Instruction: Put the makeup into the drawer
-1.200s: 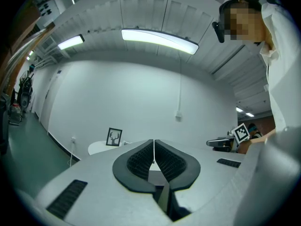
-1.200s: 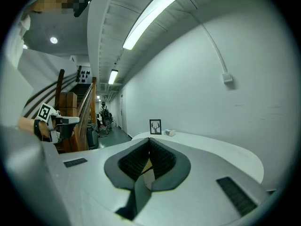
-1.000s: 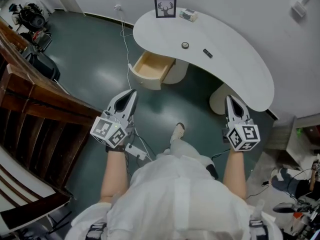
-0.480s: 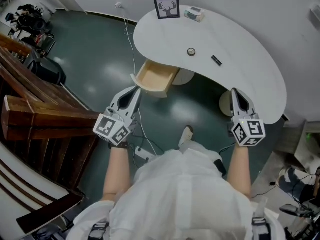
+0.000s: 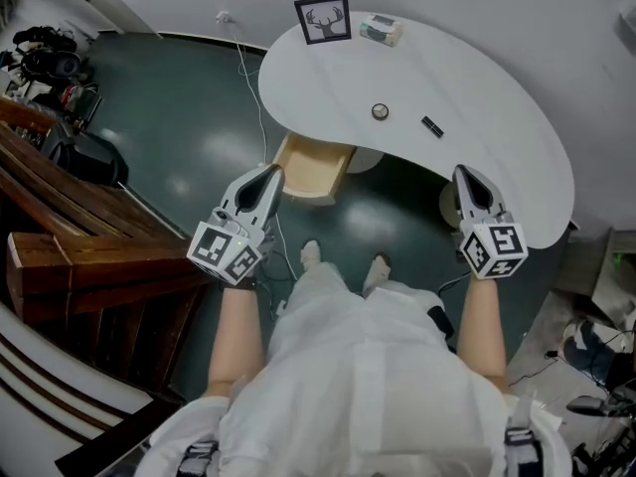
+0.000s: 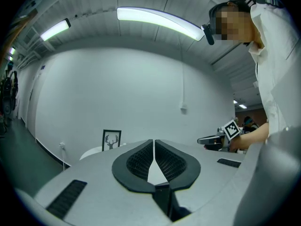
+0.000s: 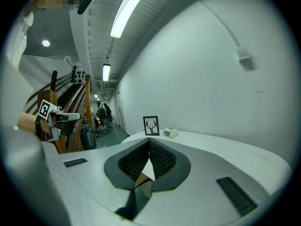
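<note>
Since a second ago the person has stepped closer to the white table [image 5: 318, 78], and both feet now show below its near edge. The open wooden drawer [image 5: 316, 157], which stood well ahead of the left gripper [image 5: 270, 174], now appears just beside its tip in the head view. The right gripper [image 5: 463, 173] has come up to the table's near edge on the right.

Both grippers have their jaws pressed together with nothing between them.

The makeup, a round compact [image 5: 380, 111] and a black stick [image 5: 431, 126], lies mid-table toward the near edge. It is well ahead of both grippers and between them, with the stick nearer the right one. A framed deer picture [image 5: 323, 19] and a small box [image 5: 381, 30] stand at the far edge.
</note>
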Motion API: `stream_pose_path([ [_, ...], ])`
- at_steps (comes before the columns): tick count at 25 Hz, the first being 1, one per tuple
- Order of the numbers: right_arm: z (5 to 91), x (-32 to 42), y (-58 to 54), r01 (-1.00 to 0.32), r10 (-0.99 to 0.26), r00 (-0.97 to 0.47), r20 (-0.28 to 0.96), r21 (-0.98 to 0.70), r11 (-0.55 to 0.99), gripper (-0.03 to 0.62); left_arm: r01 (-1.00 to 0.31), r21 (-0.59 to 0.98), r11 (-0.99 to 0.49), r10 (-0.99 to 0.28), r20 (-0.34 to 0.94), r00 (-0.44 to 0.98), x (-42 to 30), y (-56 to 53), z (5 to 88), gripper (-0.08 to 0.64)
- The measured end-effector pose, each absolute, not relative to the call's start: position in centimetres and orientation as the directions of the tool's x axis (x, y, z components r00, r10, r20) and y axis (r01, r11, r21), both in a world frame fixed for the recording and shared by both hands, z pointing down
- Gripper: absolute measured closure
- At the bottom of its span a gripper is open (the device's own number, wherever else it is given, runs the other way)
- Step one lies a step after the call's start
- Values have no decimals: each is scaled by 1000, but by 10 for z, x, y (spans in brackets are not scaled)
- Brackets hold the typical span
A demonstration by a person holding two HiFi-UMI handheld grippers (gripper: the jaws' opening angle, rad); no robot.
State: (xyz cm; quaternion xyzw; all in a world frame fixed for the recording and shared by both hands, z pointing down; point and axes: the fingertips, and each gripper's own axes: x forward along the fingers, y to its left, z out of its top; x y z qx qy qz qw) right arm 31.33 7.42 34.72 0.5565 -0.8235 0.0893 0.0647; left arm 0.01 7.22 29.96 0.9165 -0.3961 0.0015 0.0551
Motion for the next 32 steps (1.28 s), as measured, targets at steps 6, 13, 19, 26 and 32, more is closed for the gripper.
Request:
stream_pose_path([
  [6,360,283,48,-950,-915,-311,255,-57,307,583,-653,95,-751,-651,56,757,-19,20,307,537],
  [13,374,241,19,-977,-932,-213,294,-41,210,583,-538,111,-835,-533,76,843,-47,-38,322,537],
  [19,399,202,-13,-978,-920,-207,334,-36,207,581,-478,126,-869,-467,110,877,-63,-79,347,537],
  [26,426,168,-45,-977,-902,-207,379,-36,210,546,-424,135,-896,-410,118,904,-80,-103,362,537],
  [32,451,160,-76,-974,-876,-216,431,-36,223,501,-419,148,-896,-399,150,905,-86,-126,380,535],
])
